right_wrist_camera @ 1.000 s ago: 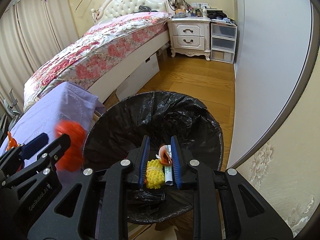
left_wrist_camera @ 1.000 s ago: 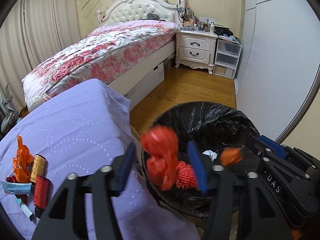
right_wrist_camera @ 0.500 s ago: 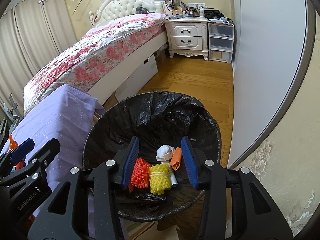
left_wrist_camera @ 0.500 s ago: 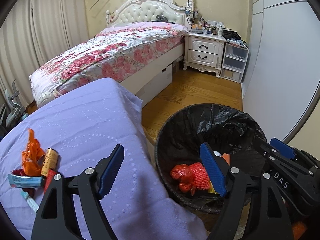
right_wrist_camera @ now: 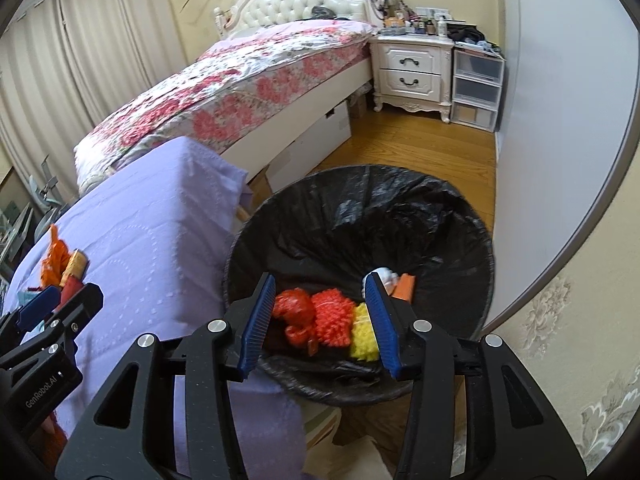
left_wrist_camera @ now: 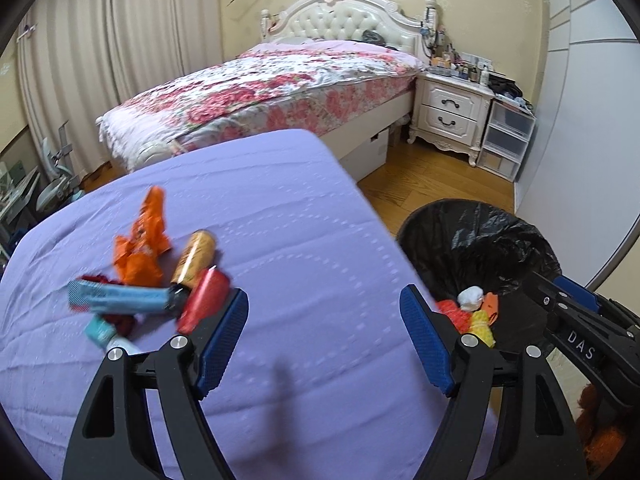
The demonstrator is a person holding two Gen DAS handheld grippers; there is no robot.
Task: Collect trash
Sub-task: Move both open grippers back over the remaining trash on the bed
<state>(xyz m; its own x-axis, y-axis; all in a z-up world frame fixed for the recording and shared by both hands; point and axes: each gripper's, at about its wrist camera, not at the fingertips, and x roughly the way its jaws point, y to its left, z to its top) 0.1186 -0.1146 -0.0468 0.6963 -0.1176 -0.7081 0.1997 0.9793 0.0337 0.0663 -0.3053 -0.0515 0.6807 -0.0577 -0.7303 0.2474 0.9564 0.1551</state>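
Observation:
A black-lined trash bin [right_wrist_camera: 400, 216] stands on the floor beside a purple-covered table [left_wrist_camera: 280, 232]. Inside lie a red wrapper [right_wrist_camera: 294, 312], an orange mesh ball [right_wrist_camera: 334, 316], a yellow mesh ball [right_wrist_camera: 362, 336], a white wad [right_wrist_camera: 384, 276] and an orange scrap [right_wrist_camera: 405, 285]. My right gripper [right_wrist_camera: 320, 320] is open and empty above the bin. My left gripper [left_wrist_camera: 324, 340] is open and empty over the table. A pile of trash lies left of it: an orange wrapper [left_wrist_camera: 140, 240], a gold tube [left_wrist_camera: 196, 254], a red packet [left_wrist_camera: 206, 298] and a blue tube [left_wrist_camera: 120, 298].
A bed with a floral cover [left_wrist_camera: 280, 84] stands behind the table. A white nightstand [left_wrist_camera: 452, 116] and plastic drawers [left_wrist_camera: 506, 140] stand at the far wall. A grey wardrobe door [right_wrist_camera: 560, 100] runs along the right. Wooden floor [right_wrist_camera: 420, 140] lies between bed and bin.
My left gripper dropped the red wrapper into the bin and swung left over the table. My right gripper opened and dropped the yellow ball and scraps into the bin.

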